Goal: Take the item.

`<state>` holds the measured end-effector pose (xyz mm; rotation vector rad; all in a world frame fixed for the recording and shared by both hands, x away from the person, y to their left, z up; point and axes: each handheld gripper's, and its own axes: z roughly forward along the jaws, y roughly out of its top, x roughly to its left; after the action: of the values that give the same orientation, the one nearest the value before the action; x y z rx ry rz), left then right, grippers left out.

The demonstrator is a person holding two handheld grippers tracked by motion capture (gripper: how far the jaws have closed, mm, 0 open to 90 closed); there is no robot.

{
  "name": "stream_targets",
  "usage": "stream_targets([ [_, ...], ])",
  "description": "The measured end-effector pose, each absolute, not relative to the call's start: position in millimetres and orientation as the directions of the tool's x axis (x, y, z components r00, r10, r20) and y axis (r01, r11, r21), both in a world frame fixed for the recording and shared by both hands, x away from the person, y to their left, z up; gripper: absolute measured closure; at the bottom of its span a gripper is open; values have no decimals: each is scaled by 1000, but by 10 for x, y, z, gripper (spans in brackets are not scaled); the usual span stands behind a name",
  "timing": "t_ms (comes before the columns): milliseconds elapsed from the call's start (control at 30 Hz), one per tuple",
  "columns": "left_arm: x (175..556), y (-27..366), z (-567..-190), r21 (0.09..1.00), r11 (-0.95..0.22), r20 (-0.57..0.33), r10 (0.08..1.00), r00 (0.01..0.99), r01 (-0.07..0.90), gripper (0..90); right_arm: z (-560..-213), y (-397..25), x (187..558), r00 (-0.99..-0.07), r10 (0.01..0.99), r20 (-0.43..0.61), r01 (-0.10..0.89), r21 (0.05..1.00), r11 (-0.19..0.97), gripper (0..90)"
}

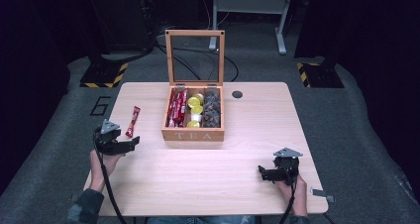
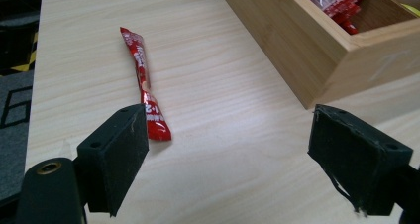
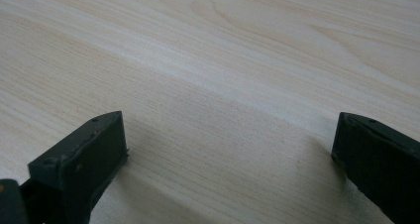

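Note:
A wooden tea box [image 1: 193, 134] stands open at the table's middle, its glass lid upright, with red sachets, yellow pods and dark packets in its compartments. One red sachet [image 1: 132, 121] lies loose on the table left of the box; in the left gripper view the red sachet [image 2: 145, 84] lies just beyond the left jaw, and the tea box [image 2: 317, 50] is at upper right. My left gripper [image 1: 130, 143] is open near the sachet, holding nothing. My right gripper [image 1: 262, 173] is open over bare wood at the front right; between its jaws [image 3: 228, 154] there is nothing.
A small dark round hole [image 1: 237, 94] sits in the tabletop right of the box lid. The table edge [image 1: 317, 204] runs close to the right hand. Cables and stand bases with yellow-black stripes [image 1: 105, 75] lie on the floor behind.

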<state>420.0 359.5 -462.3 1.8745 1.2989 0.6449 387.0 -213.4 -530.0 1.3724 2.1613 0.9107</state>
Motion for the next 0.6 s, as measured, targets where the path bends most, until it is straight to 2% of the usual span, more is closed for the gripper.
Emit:
stream_targets([
  [600,3735,3621,-4884,786,-251,26,926,376,565,147,-5300,-2134,3870,-423,906,-4,631,717,298,0],
])
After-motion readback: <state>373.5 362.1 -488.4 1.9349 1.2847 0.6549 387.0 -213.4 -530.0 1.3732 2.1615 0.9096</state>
